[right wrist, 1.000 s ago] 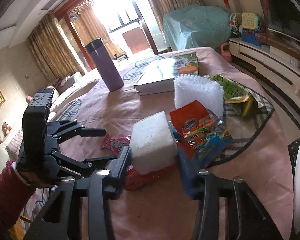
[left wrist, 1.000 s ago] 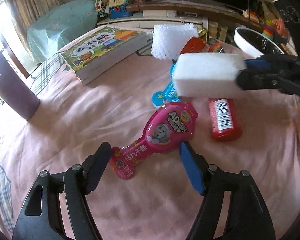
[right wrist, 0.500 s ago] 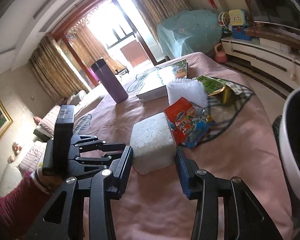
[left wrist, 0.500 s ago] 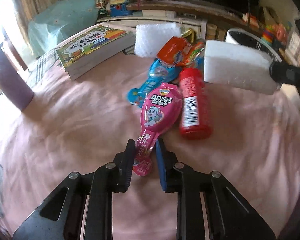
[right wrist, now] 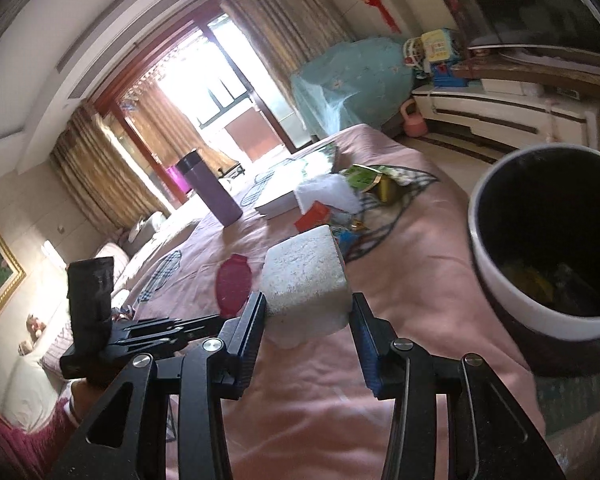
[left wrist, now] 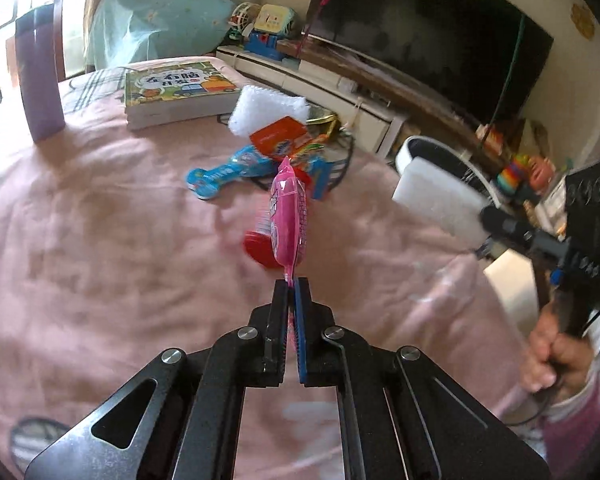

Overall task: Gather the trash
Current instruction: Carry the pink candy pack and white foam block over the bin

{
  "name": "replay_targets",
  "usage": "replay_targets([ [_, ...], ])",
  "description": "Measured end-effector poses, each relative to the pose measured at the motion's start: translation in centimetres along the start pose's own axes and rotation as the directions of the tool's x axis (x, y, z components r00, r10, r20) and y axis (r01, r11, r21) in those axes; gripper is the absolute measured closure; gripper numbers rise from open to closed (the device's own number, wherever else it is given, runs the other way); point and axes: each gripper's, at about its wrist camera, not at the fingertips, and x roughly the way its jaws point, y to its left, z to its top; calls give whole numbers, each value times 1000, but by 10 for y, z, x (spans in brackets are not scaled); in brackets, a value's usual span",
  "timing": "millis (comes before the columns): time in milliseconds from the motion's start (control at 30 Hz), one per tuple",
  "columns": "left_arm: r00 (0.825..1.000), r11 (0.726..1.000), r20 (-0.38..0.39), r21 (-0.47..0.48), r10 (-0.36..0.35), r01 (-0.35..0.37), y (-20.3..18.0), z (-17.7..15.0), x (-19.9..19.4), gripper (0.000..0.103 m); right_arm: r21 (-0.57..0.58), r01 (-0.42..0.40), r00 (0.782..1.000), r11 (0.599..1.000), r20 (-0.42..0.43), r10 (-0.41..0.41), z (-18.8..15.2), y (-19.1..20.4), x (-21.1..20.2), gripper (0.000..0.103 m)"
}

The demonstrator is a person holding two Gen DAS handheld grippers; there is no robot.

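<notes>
I have two pieces of trash in the air at once. My left gripper (left wrist: 291, 286) has its fingers pinched nearly together on the thin tail of the pink wrapper (left wrist: 288, 216), which stands up edge-on above the pink-covered bed (left wrist: 100, 240). My right gripper (right wrist: 306, 312) has its fingers spread fairly wide, clamped on either flank of the white foam block (right wrist: 306, 284), also lifted off the cover.

The bin (right wrist: 548, 308), white-rimmed and dark inside, sits at about three o'clock from the foam block in the right wrist view, with something already lying in its bottom. I judge this the carry-and-drop step: the right hand needs to swing toward three o'clock until the block is over the opening, then let go. The left must follow with the wrapper, and its grip is only on a narrow strip, so a quick swing might shake it loose.

More trash waits on the bed: a red bottle (left wrist: 260, 248) lying just behind the wrapper, a blue wrapper (left wrist: 224, 170) at eleven o'clock from it, an orange packet (left wrist: 278, 138) and a white mesh sleeve (left wrist: 266, 110) at twelve. Beyond those lie a stack of books (left wrist: 176, 94) and a purple flask (left wrist: 38, 76) standing at ten o'clock, neither looking like trash. My two grippers converge on one bin, so they could crowd each other.
</notes>
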Motion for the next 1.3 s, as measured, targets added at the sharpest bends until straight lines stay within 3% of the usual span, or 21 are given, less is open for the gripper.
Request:
replay_targets([
  [100,999,998,10,-28,-49,50,-13,-1,-1,100,26,13,1000,1000,8,-13,-5,-10,-10,59],
  [600,989,986,-11,68,-150,150,-98,14,31,100,104,108,990,989,79,-117,-6,-56,-55,59],
  [1300,979,966,-60,156,-197,204,-170,59,77,100,154,260,949,953,142,-282,23,-107,-94,59],
])
